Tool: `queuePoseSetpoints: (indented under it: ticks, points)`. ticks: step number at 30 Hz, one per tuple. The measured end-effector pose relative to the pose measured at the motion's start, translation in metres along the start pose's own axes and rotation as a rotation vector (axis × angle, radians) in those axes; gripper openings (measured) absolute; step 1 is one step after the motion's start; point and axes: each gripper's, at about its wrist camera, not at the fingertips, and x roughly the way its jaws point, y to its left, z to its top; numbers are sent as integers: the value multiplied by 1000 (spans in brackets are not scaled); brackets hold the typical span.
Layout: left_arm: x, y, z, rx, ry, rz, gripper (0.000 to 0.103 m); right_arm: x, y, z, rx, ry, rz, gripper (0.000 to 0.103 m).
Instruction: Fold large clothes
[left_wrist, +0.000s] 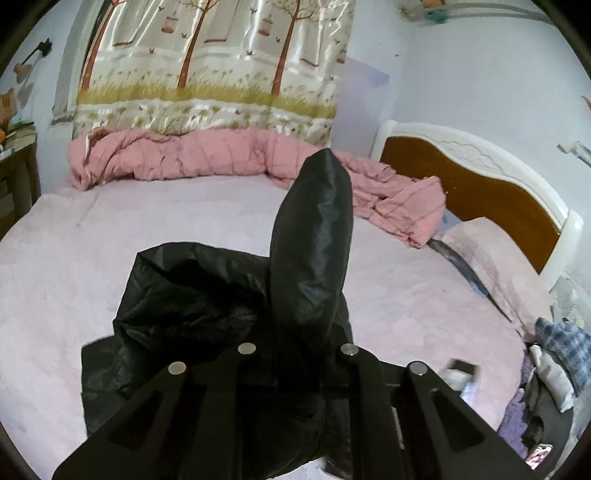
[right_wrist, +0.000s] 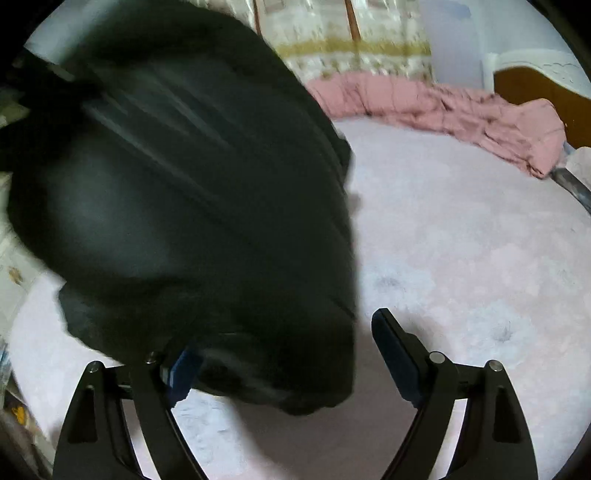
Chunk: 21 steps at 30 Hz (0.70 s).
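Observation:
A large shiny black garment (left_wrist: 207, 295) lies bunched on the pale pink bed (left_wrist: 74, 266). My left gripper (left_wrist: 299, 354) is shut on a fold of it, and a puffed part of the cloth (left_wrist: 314, 236) stands up from between the fingers. In the right wrist view the black garment (right_wrist: 192, 206) hangs blurred over the left half of the frame. My right gripper (right_wrist: 284, 350) is open, its left finger (right_wrist: 181, 373) partly under the cloth and its right finger (right_wrist: 395, 354) free above the bed (right_wrist: 461, 258).
A crumpled pink quilt (left_wrist: 207, 158) lies along the far side of the bed below a tree-print curtain (left_wrist: 214, 62). A white and wooden headboard (left_wrist: 480, 188) stands at the right with a pillow (left_wrist: 495, 266). Piled clothes (left_wrist: 554, 354) sit at the right edge.

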Motion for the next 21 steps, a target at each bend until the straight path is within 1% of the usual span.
queuePoseSetpoints:
  ticks: [1,2,5,8,12,14,16,17,18,19,21]
  points:
    - [-7,2,2,-1,-12,4,12,5,1,-1,-11,13,-36,87]
    - [-14,6,1,-7,-24,9,12,10,1,-3,-10,19,-54,87]
    - [-31,29,-13,-59,-50,47,12,16,-4,-11,57,40,-28,87]
    - [-37,63,-39,-139,-54,118,12,19,-3,-16,64,44,-59,87]
    - [-29,108,-74,-241,-13,145,12,22,7,-16,12,36,-110,87]
    - [-20,122,-85,-260,1,165,13,27,6,-12,-9,40,-111,87]
    - [-11,128,-92,-256,4,186,15,24,8,-12,-26,31,-101,87]
    - [-3,132,-94,-254,16,182,15,22,9,-13,-35,27,-98,87]
    - [3,137,-97,-268,27,157,18,20,11,-14,-46,24,-100,87]
    - [11,148,-101,-307,40,126,22,16,15,-20,-59,15,-102,87]
    - [20,162,-109,-350,55,118,25,11,14,-23,-88,-10,-103,87]
